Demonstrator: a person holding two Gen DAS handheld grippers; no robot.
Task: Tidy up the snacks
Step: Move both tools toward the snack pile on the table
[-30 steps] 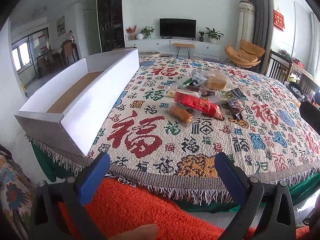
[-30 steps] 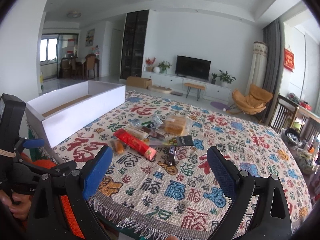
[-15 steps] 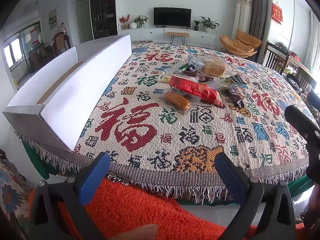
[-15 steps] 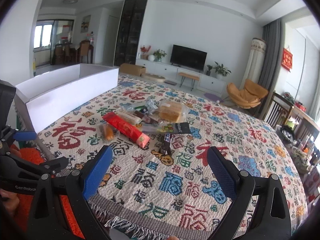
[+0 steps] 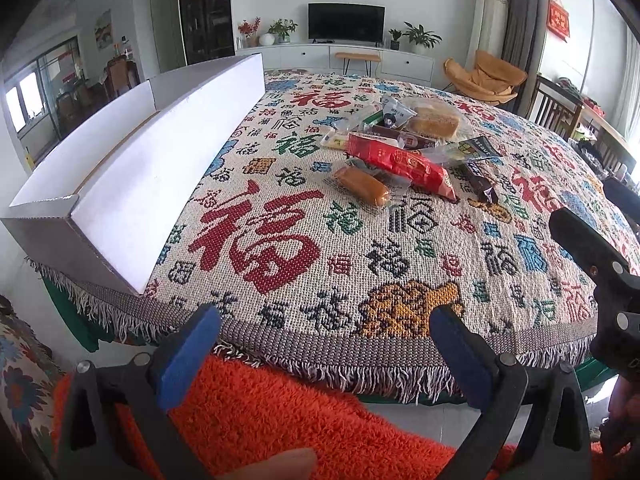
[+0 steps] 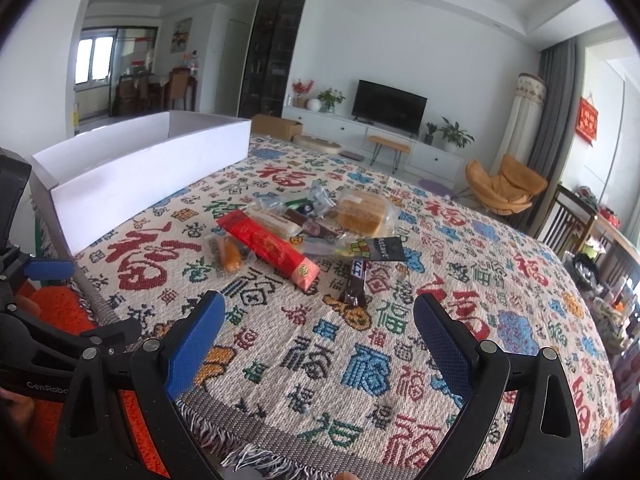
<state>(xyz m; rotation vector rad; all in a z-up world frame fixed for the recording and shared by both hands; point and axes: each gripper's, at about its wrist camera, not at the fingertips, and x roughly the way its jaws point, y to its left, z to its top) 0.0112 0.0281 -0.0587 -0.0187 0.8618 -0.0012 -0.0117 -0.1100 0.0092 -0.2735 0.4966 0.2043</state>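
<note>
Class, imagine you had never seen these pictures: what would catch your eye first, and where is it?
The patterned tablecloth, covered in bold red, green and blue characters, fills both views. A pile of snacks sits near its middle, led by a long red packet. Along the table's left edge stands a long white box, and both open hand-held grippers, left and right, frame the near edge.

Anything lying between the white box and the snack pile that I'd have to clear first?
No. Both wrist views show only bare patterned tablecloth between the white box and the snack pile.
</note>
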